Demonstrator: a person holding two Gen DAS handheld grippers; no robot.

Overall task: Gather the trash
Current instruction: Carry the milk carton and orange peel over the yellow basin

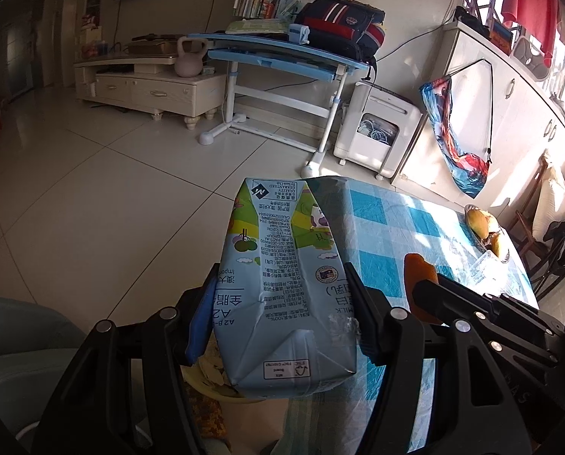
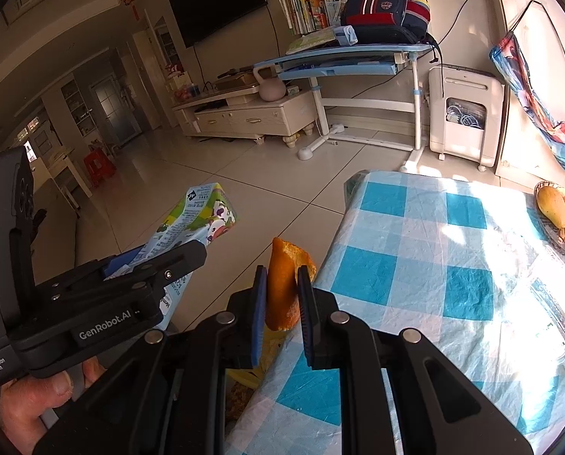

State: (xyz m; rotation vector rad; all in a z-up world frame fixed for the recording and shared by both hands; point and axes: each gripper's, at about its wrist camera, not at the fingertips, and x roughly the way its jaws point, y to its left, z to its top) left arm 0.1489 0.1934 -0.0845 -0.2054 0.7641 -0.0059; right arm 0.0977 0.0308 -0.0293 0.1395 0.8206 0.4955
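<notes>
My left gripper is shut on a light blue milk carton, crumpled and lying lengthwise between the pads, held beyond the table's left edge. That carton also shows in the right wrist view, in the left gripper with a hand under it. My right gripper is shut on a piece of orange peel, upright between the pads, just off the table's near left corner. The peel and right gripper appear at the right of the left wrist view. A yellow bin rim shows beneath the carton.
The table wears a blue-and-white check cloth. A dish of yellow fruit sits at its far right, clear plastic nearer. Across the tiled floor stand a blue desk, a white appliance and a TV cabinet.
</notes>
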